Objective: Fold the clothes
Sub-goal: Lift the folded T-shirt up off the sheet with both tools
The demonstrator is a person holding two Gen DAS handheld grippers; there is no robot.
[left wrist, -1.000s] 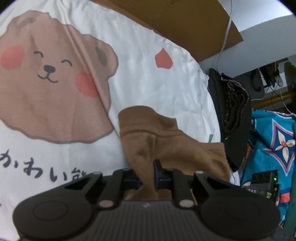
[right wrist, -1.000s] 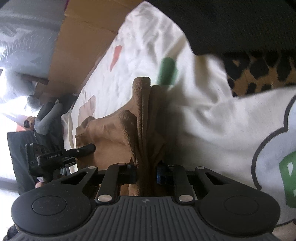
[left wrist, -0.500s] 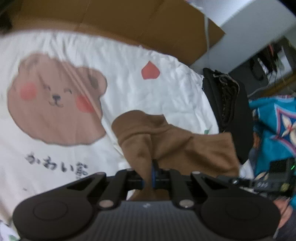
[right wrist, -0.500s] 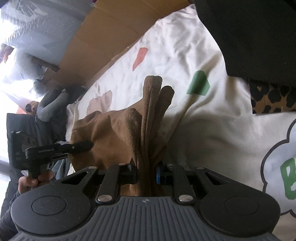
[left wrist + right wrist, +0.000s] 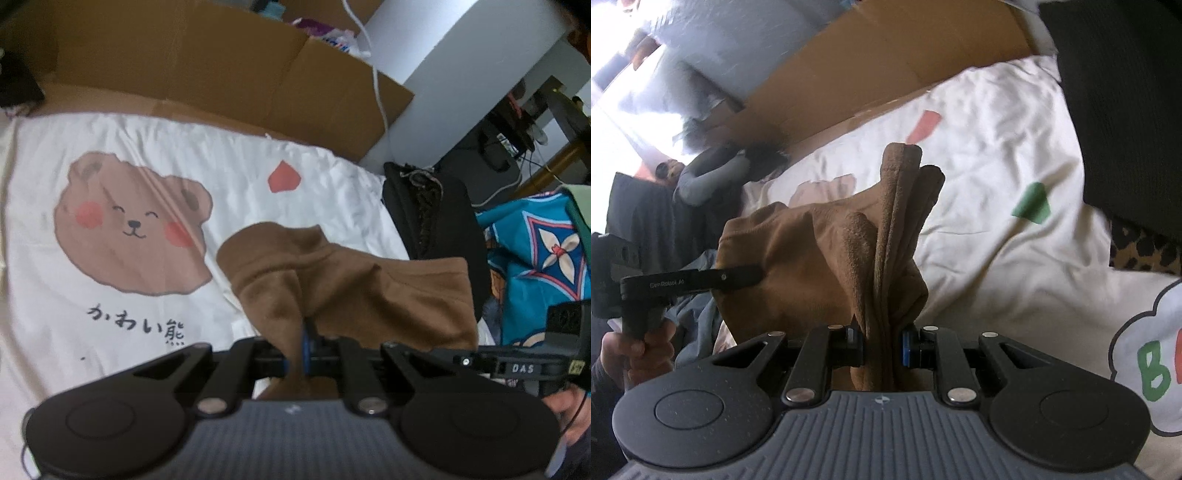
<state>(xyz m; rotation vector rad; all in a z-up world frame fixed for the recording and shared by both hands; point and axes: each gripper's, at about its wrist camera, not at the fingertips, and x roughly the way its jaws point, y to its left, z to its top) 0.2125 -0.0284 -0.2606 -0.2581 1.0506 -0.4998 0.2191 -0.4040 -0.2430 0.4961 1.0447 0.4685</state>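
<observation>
The brown garment has come up off the white printed sheet since a second ago: in the earlier left wrist view it lay low and spread over the bedding in the lower centre of the frame, whereas now it hangs bunched from two pinch points, and more of the bear print and the cardboard along the top of the frame has come into sight beyond it. I judge this to be the lift that comes before a fold, the cloth being raised by two edges so that it can be shaken out or laid over itself; no fold has been laid yet. The garment looks soft, thick and fuzzy, a plain tan-brown, with several layers gathered into upright pleats in the centre of the right wrist view, and a seamed edge at its top. The left gripper is pressed nearly together on a thin fold of it at lower centre of its frame; the right gripper pinches a thicker bundle, its jaws held a little apart by the layers. At the left edge of the right wrist view the person's hand grips the other tool's handle. A black garment lies at the right of the left wrist view, beside a blue patterned cloth.
</observation>
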